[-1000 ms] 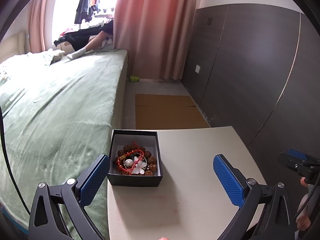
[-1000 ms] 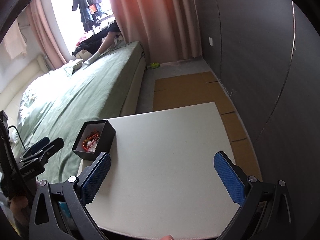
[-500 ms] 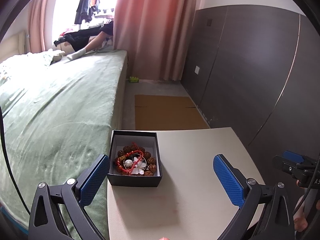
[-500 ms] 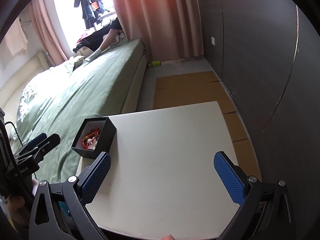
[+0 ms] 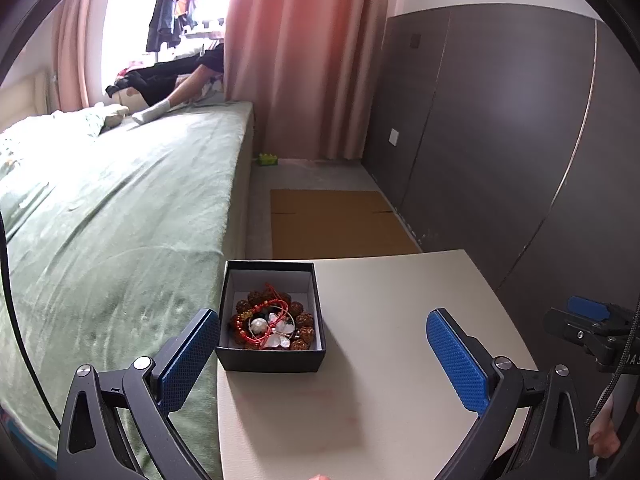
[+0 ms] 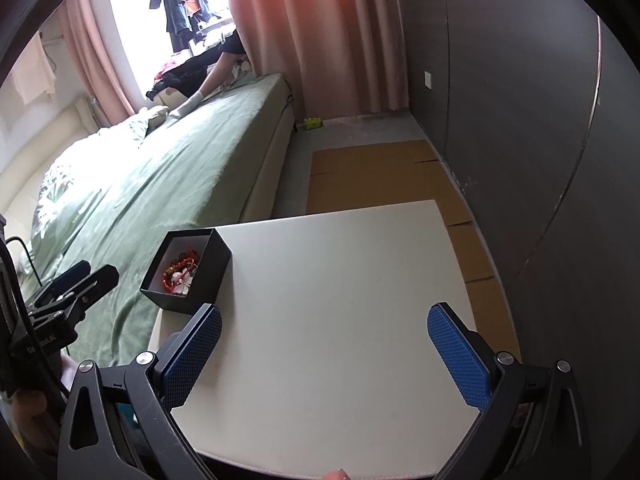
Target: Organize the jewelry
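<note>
A small black box (image 5: 272, 360) sits at the left edge of a cream table (image 5: 380, 400). It holds a heap of jewelry (image 5: 272, 322): brown bead bracelets, a red cord bracelet, a pearl and white petals. My left gripper (image 5: 324, 356) is open and empty, just short of the box, its left finger beside the box's near left corner. The box (image 6: 212, 276) and jewelry (image 6: 180, 272) also show in the right wrist view. My right gripper (image 6: 324, 352) is open and empty over the bare table (image 6: 340, 300), right of the box.
A bed with a green cover (image 5: 100, 220) runs along the table's left side. A dark panelled wall (image 5: 500, 140) stands to the right. Flat cardboard (image 5: 336, 220) lies on the floor beyond the table. A person leans over the bed's far end (image 5: 172, 84).
Both grippers have drifted slightly; the box sits a little higher in the right wrist view. Both stay open and empty. The box and jewelry have not moved.
</note>
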A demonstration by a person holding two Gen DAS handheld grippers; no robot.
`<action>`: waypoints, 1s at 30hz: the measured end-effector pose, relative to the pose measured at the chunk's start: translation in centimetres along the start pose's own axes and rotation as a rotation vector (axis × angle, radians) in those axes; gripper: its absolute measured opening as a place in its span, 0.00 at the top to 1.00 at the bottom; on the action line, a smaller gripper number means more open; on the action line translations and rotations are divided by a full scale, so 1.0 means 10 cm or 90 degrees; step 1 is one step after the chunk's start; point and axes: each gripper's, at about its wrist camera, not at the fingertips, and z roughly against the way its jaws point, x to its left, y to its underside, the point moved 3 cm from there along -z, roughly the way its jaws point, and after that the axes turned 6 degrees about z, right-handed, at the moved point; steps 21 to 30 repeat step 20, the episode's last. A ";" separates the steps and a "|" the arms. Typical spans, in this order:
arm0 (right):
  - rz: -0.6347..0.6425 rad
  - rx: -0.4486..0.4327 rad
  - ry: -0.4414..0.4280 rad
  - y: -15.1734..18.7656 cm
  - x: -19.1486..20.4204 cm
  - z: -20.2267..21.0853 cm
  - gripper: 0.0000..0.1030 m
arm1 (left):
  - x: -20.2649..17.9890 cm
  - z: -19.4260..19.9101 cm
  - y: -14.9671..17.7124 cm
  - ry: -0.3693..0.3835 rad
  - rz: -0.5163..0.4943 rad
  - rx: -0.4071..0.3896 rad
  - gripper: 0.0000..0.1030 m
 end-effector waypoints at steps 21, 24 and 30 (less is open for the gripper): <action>0.002 0.014 0.008 0.01 -0.01 -0.05 0.00 | 0.03 -0.01 0.02 0.000 -0.011 0.009 0.00; 0.002 0.014 0.008 0.01 -0.01 -0.05 0.00 | 0.03 -0.01 0.02 0.000 -0.011 0.009 0.00; 0.002 0.014 0.008 0.01 -0.01 -0.05 0.00 | 0.03 -0.01 0.02 0.000 -0.011 0.009 0.00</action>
